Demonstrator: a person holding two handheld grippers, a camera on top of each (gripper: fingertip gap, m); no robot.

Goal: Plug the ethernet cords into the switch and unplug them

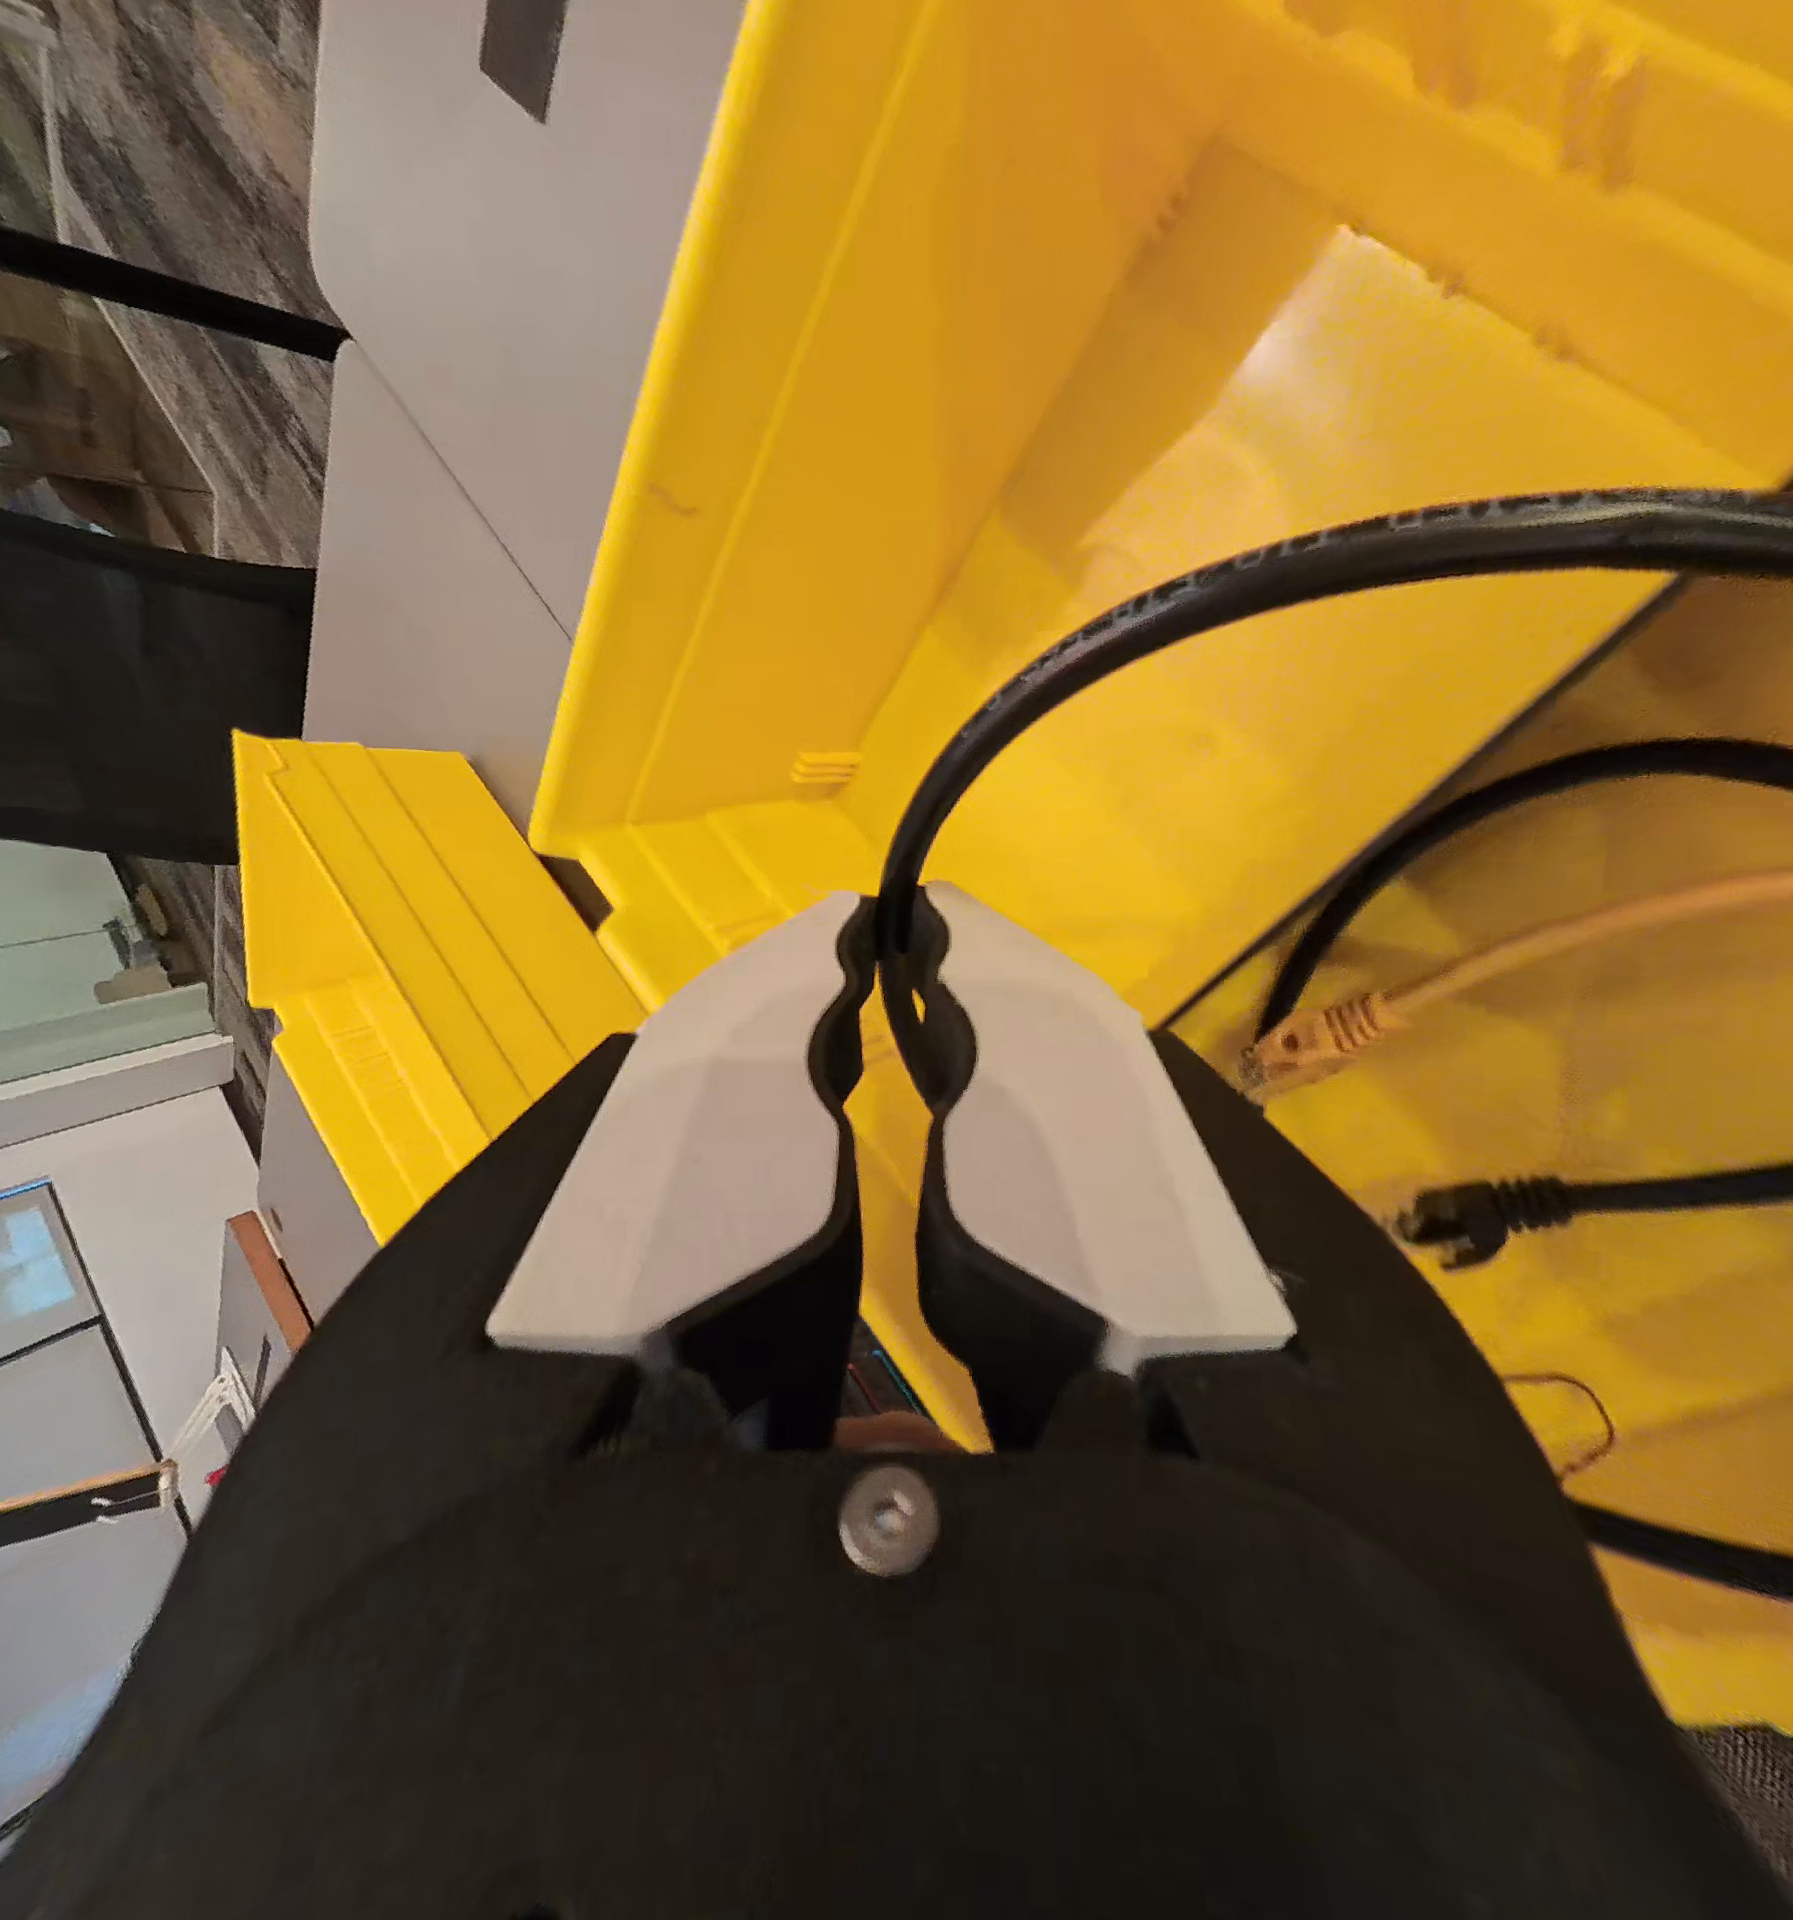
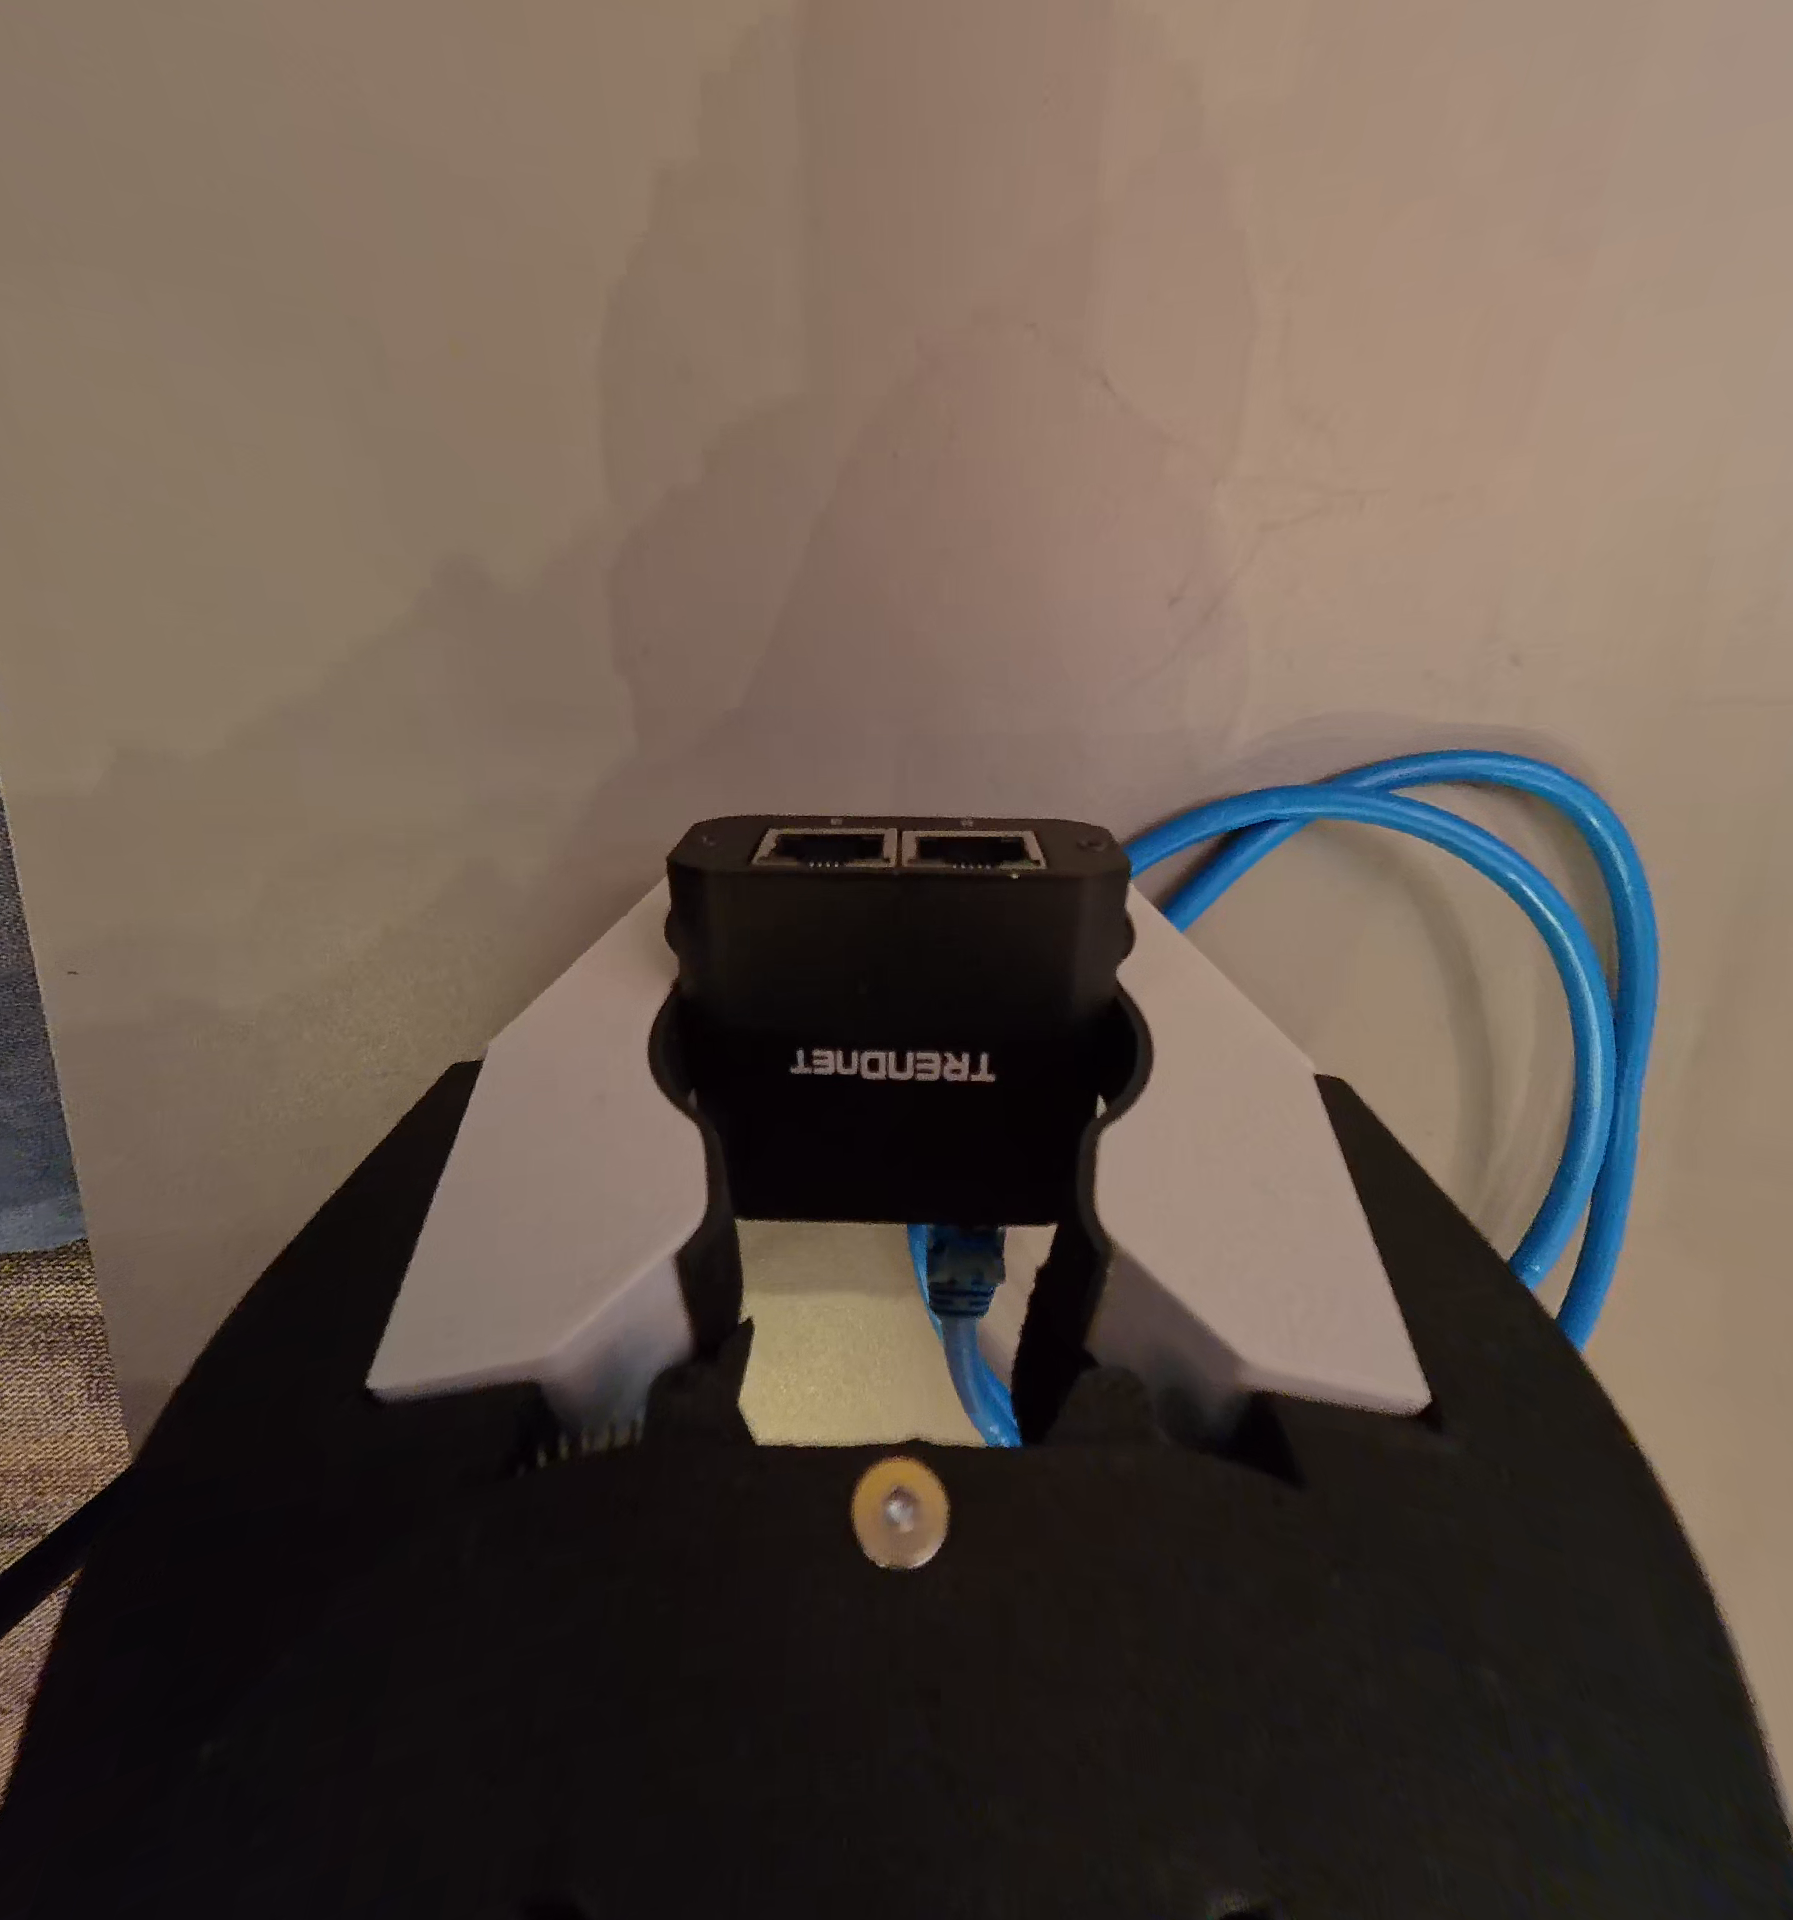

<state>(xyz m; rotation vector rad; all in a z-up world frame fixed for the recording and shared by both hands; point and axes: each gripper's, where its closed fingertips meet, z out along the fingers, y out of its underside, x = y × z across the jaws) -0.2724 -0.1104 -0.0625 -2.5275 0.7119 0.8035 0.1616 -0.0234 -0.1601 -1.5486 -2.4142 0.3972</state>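
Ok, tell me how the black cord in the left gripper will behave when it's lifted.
The black cord is pinched between the left gripper fingers and arcs away in a smooth loop, so it's probably springy rather than limp. Its free length will likely trail and swing. The narrow pinch on a smooth jacket suggests it may slide or twist in the grip.

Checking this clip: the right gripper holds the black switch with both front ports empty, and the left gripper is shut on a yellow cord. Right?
Not quite. The left gripper is shut on a black cord, as the left wrist view shows; the yellow cord lies loose.
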